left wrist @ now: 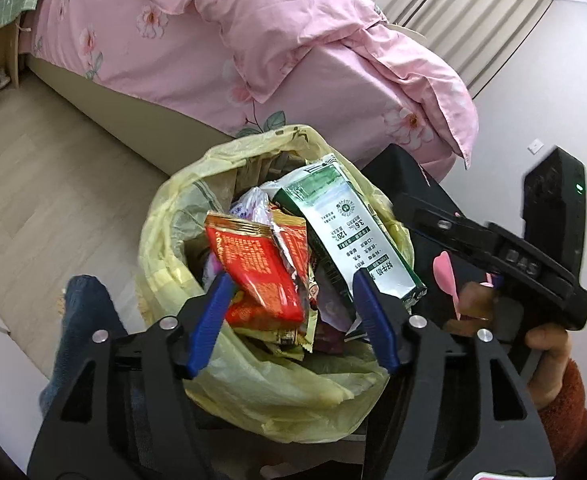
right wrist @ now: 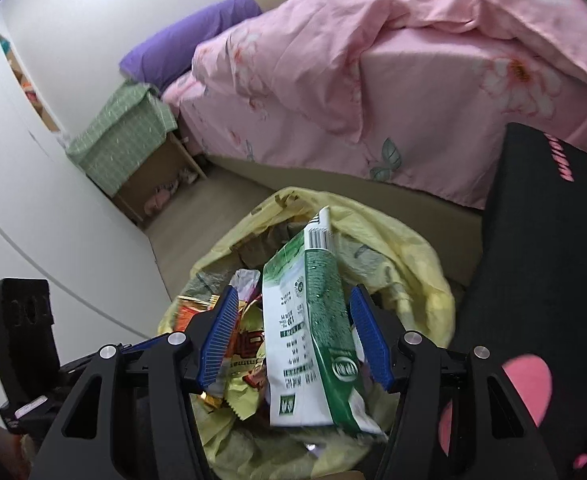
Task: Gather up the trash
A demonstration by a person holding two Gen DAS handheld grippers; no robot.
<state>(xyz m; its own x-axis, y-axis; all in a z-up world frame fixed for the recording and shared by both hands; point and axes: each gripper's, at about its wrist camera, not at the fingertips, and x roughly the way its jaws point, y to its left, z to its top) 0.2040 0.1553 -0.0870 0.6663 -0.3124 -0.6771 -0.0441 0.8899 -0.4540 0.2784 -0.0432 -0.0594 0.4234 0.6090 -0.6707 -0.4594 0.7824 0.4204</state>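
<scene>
A bin lined with a yellow bag (left wrist: pixel 253 384) (right wrist: pixel 413 264) is stuffed with wrappers. My left gripper (left wrist: pixel 292 278) hangs over it, open, and a red snack wrapper (left wrist: pixel 261 268) lies between its blue fingers (left wrist: pixel 209 328) on top of the heap. A green and white milk carton (left wrist: pixel 353 232) (right wrist: pixel 305 328) leans upright in the bin. My right gripper (right wrist: pixel 293 292) straddles the carton with its jaws wide; the left pad (right wrist: pixel 219 332) stands clear of it. In the left wrist view the right gripper's black body (left wrist: pixel 513 248) shows at the right, held by a hand (left wrist: pixel 549 344).
A bed with a pink floral quilt (left wrist: pixel 253 40) (right wrist: pixel 413 60) runs behind the bin. A black chair with pink lettering (right wrist: pixel 541 240) stands close on the right. A green-checked nightstand (right wrist: pixel 125 140) and a white wardrobe (right wrist: pixel 33 200) are on the left, with pale wood floor (left wrist: pixel 53 168) between.
</scene>
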